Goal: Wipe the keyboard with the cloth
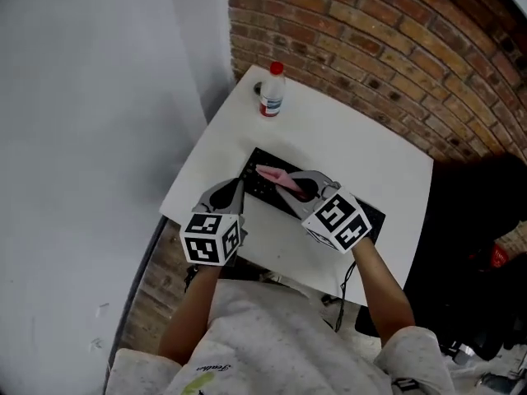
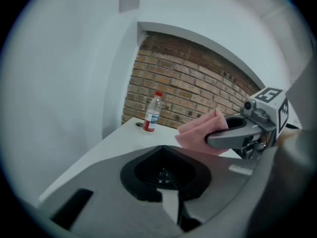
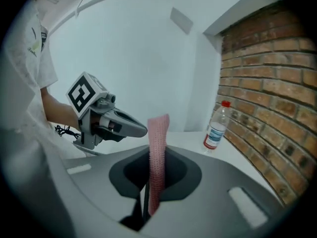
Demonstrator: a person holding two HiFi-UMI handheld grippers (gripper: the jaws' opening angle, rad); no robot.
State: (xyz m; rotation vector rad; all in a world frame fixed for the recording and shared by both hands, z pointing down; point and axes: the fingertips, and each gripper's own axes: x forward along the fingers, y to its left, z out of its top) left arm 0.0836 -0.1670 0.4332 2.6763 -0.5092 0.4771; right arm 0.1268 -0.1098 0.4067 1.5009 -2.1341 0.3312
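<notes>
A black keyboard (image 1: 260, 188) lies across the middle of the white table (image 1: 346, 151), largely covered by both grippers. My right gripper (image 1: 290, 184) (image 3: 151, 192) is shut on a folded pink cloth (image 1: 274, 174) (image 3: 157, 152), which stands edge-on between its jaws just above the keyboard's left part. In the left gripper view the cloth (image 2: 198, 133) sticks out of the right gripper (image 2: 233, 135). My left gripper (image 1: 239, 190) (image 2: 166, 180) hovers at the keyboard's left end, shut and holding nothing. In the right gripper view the left gripper (image 3: 124, 128) shows close by.
A clear plastic bottle with a red cap (image 1: 272, 90) (image 2: 152, 113) (image 3: 216, 126) stands at the table's far corner beside a brick wall (image 1: 395, 48). A grey wall runs along the left. A black cable (image 1: 346, 290) hangs off the near table edge.
</notes>
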